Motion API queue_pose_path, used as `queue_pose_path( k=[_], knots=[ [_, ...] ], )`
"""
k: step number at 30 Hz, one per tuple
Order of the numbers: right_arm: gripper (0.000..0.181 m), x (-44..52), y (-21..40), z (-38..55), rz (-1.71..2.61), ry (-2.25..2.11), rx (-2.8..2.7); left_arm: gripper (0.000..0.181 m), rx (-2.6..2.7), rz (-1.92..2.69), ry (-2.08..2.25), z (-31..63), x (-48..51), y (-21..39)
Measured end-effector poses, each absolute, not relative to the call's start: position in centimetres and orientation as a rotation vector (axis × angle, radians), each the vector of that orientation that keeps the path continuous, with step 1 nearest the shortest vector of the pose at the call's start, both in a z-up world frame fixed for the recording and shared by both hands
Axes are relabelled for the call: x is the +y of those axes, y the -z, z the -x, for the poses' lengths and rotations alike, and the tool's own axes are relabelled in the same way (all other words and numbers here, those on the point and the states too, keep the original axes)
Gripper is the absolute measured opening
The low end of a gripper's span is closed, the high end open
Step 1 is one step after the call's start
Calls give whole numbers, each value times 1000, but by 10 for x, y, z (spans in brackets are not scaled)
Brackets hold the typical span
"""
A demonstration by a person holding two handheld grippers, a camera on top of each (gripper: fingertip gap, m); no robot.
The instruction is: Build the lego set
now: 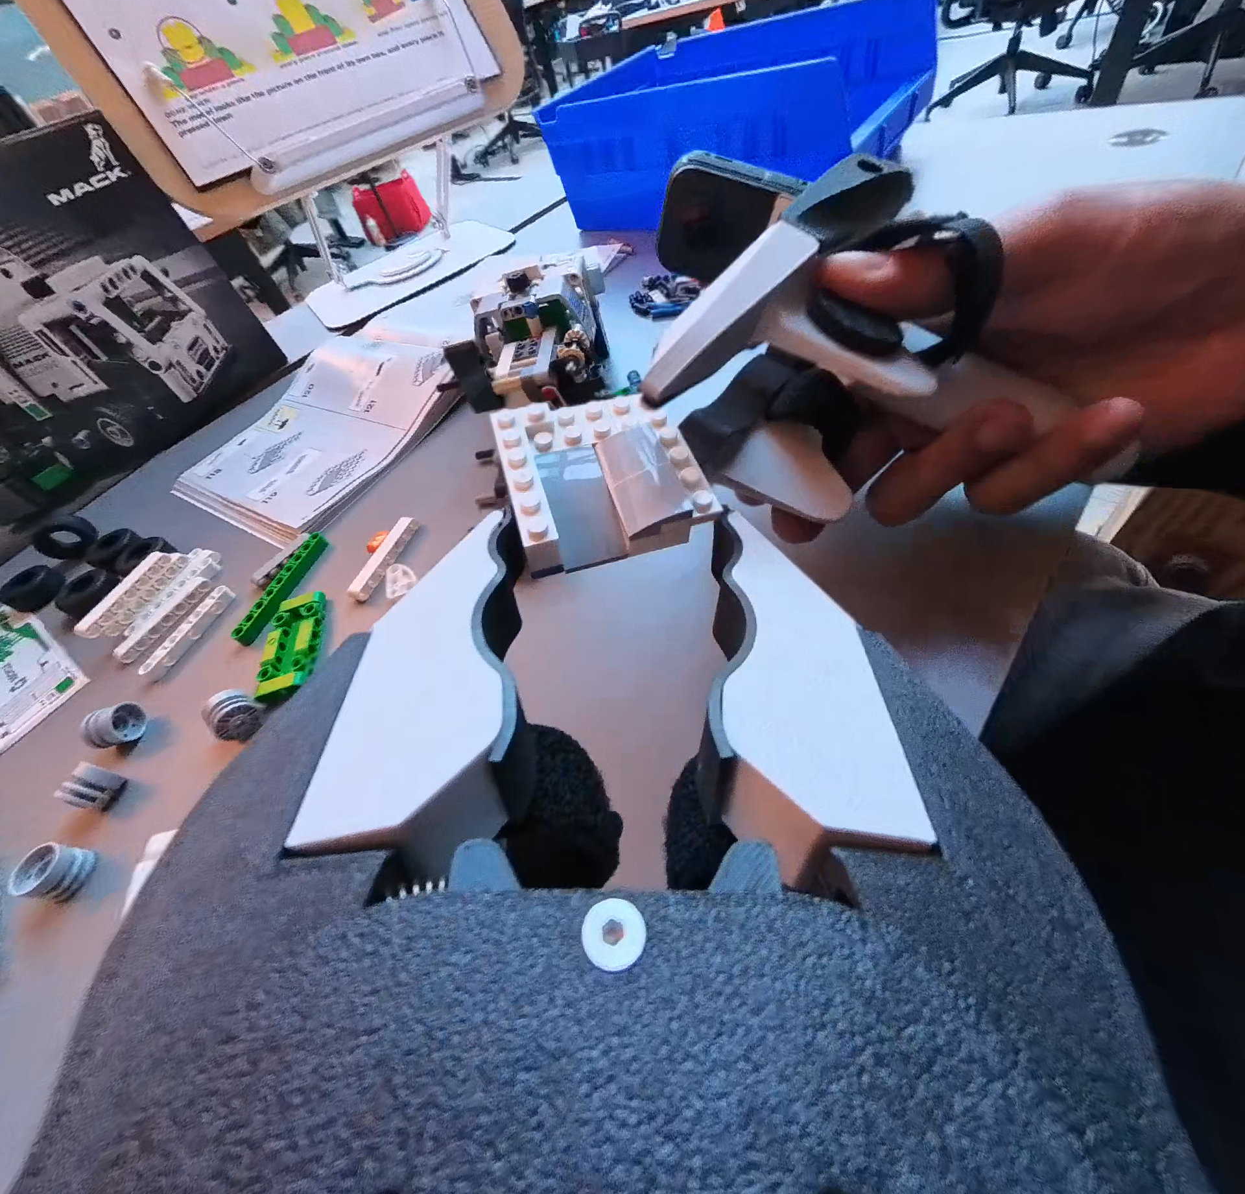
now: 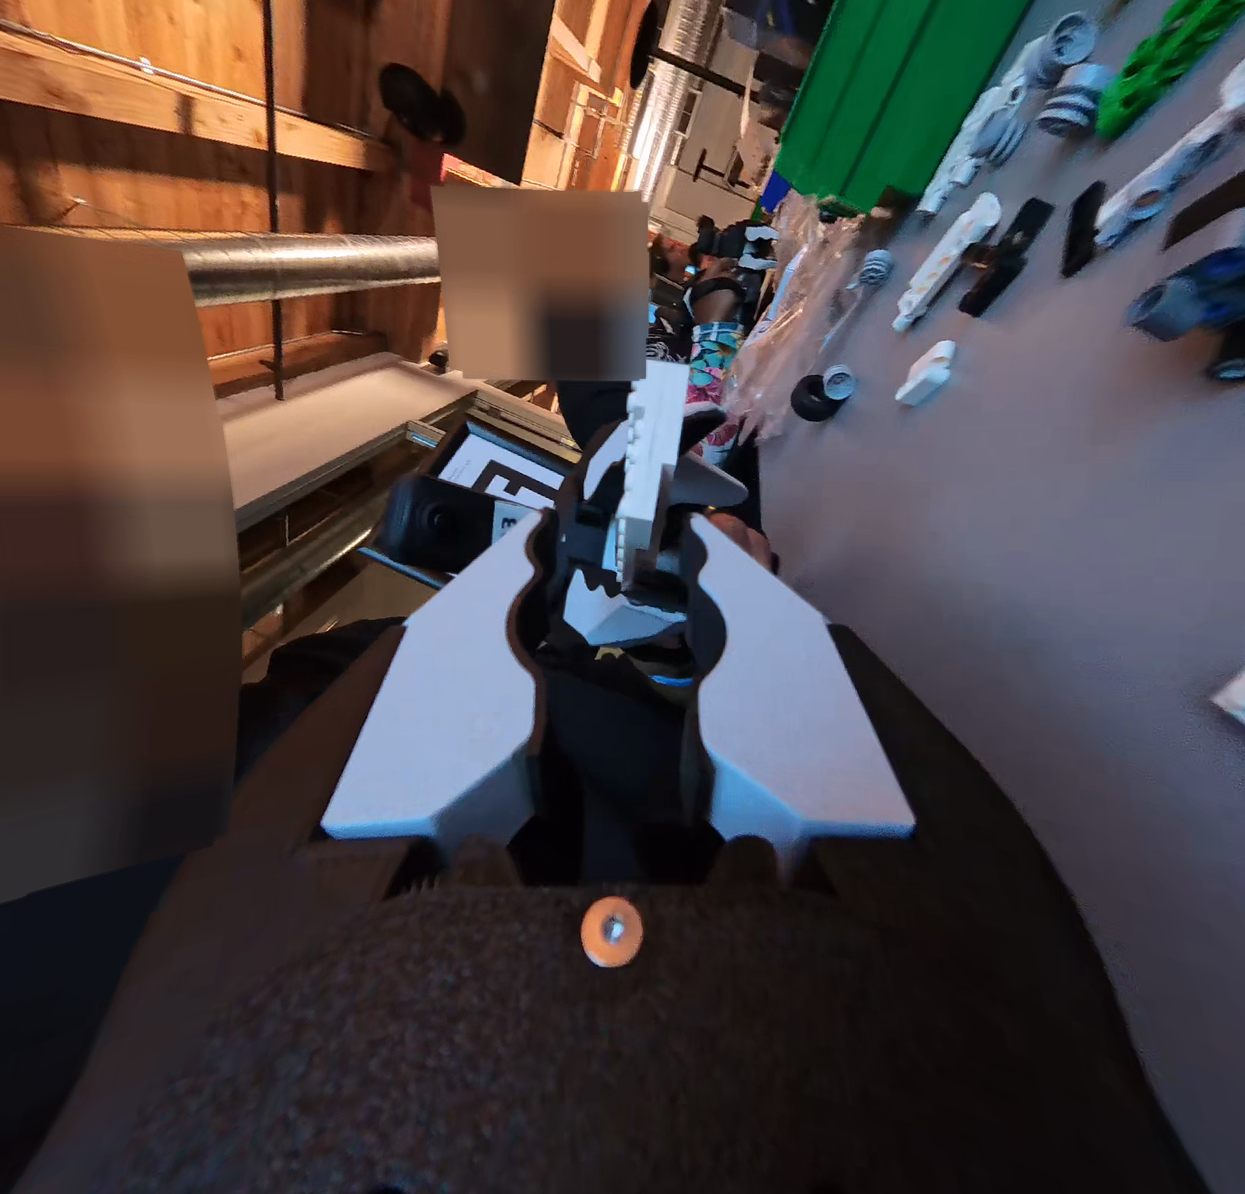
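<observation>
Left tool [image 1: 610, 528]: fingertips narrowed onto the near end of the white plate assembly, holding it above the worktop
White plate assembly [image 1: 593, 481]: studded white plates with grey smooth and curved tiles in the middle; its near edge is hidden between the tool's tips
Right tool [image 1: 680, 420]: seen from the left wrist view at the assembly's far right corner, one fingertip on the studs and one below the edge; whether it grips or only touches cannot be told
Right wrist view: tilted sideways; the assembly [image 2: 647, 481] shows edge-on just past the tips of the right tool [image 2: 616, 542], the contact itself masked by dark parts
Half-built model [image 1: 532, 339]: far centre on the worktop [image 1: 640, 622], its details hard to make out
Instruction booklet [image 1: 323, 434]: open, left of the model
Loose parts: green beams [image 1: 283, 589], white beams [image 1: 155, 595], black tyres [image 1: 64, 555], grey wheel hubs [image 1: 114, 724], left, some blurred
Blue bin [image 1: 741, 104]: far right, contents hidden
</observation>
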State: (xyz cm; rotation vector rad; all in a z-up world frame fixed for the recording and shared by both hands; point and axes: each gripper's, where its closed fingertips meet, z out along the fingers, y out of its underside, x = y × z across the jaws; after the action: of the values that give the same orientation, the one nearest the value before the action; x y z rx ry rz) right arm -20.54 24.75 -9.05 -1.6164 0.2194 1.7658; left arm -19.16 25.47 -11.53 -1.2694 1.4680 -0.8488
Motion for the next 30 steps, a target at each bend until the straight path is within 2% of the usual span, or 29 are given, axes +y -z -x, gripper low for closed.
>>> queue_pose_path(
  k=[4, 8, 12, 16, 20, 23, 25, 27, 28, 30],
  knots=[
    [13, 246, 98, 202, 1645, -1702, 237, 63, 1490, 1261, 855, 187, 244, 119],
    [13, 239, 104, 194, 1746, -1702, 204, 69, 1696, 1192, 867, 192, 230, 132],
    [13, 233, 100, 187, 1881, -1713, 44, 59, 1775, 1030, 942, 200, 237, 115],
    [13, 226, 96, 190, 1975, -1766, -154, 79, 2007, 920, 991, 195, 237, 122],
    [13, 234, 97, 186, 1975, -1768, -162, 81, 2143, 787, 1016, 181, 234, 127],
    [12, 238, 100, 183, 1952, -1790, -126, 54, 2188, 716, 1032, 171, 237, 131],
    [11, 237, 107, 182, 1979, -1788, -125, 58, 2173, 692, 1056, 164, 242, 132],
    [11, 239, 115, 181, 2019, -1749, -112, 74, 2180, 702, 1064, 159, 249, 134],
    [11, 240, 117, 180, 2026, -1741, -100, 75, 2185, 690, 1095, 159, 248, 133],
    [11, 240, 117, 179, 2013, -1767, -79, 63, 2194, 623, 1152, 163, 243, 129]
  ],
)
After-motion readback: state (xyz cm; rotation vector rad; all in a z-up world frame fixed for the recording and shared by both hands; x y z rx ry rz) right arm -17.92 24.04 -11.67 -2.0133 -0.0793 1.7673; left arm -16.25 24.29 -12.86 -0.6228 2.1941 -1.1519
